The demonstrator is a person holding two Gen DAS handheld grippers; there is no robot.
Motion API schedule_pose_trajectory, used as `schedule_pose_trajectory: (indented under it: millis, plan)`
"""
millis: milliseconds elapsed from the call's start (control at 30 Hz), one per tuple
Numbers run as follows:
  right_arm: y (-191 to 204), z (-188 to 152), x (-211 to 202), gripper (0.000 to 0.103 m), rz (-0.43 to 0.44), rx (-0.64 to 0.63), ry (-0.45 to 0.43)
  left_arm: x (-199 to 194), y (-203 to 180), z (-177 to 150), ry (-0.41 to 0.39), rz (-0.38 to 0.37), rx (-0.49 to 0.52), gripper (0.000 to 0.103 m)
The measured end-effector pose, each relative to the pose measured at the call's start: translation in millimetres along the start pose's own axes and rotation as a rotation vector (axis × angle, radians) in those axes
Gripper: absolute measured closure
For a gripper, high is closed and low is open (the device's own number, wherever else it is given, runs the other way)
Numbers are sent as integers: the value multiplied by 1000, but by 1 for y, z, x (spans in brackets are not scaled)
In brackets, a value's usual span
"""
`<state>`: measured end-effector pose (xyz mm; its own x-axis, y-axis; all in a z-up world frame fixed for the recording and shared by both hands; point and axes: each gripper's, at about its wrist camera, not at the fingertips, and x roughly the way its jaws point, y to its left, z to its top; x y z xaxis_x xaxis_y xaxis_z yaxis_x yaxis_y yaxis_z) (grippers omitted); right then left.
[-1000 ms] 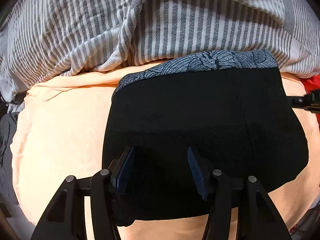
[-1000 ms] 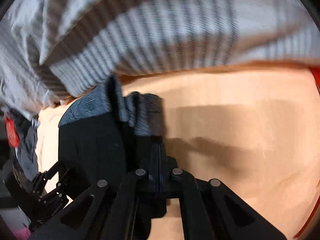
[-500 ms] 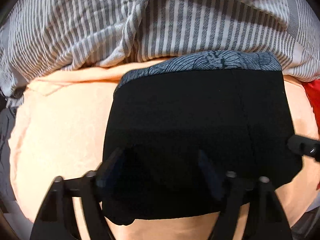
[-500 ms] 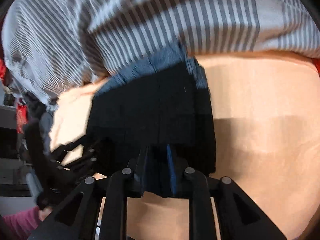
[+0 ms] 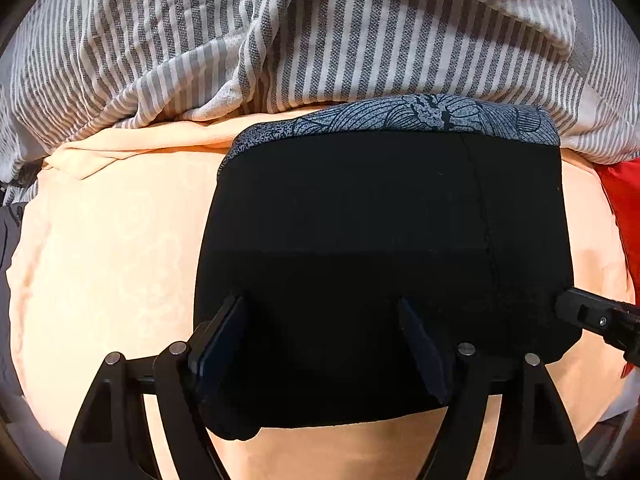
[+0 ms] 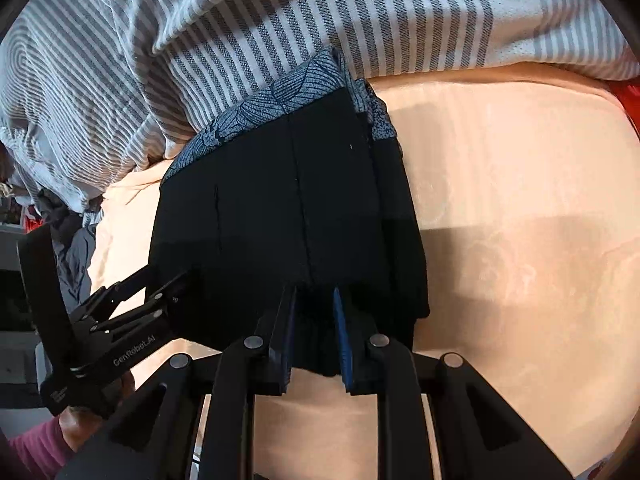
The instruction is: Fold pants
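The black pants [image 5: 380, 240] lie folded into a compact rectangle on the peach blanket [image 5: 112, 264], with a blue-grey patterned band [image 5: 420, 118] at the far edge. My left gripper [image 5: 320, 320] is open, its fingers spread over the near edge of the pants. My right gripper [image 6: 314, 312] is partly open, its blue pads either side of the gathered near edge of the pants [image 6: 288, 200] without pinching it. The right gripper also shows at the right edge of the left wrist view [image 5: 592, 318], and the left gripper at the left of the right wrist view [image 6: 132, 312].
A grey and white striped cloth [image 5: 320, 32] lies bunched behind the pants. A red item [image 5: 624, 208] sits at the right edge. Dark clothing [image 6: 68, 232] lies off the blanket's left side. Bare peach blanket [image 6: 520, 220] spreads right of the pants.
The right gripper laid the lifted pants fold down flat and opened its jaws. The left gripper stayed open over the near edge, dipping and coming back.
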<state>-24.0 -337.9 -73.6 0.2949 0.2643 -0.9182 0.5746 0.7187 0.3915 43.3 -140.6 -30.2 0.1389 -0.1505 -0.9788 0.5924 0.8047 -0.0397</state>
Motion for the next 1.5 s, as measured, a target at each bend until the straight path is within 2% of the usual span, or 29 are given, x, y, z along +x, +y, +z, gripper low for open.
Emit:
schedule_pose_trajectory:
  millis: [267,1000,1500]
  plan:
    - [4,-6,-3,83,-29,-27,9,-2,3,1,9,-9,-3,24]
    - [0,-3,0,83,-9,-31,45,9,5,14,31,-6,13,22]
    - [-2,-6,5,80,-7,-31,37,21,9,15,48,-21,12,22]
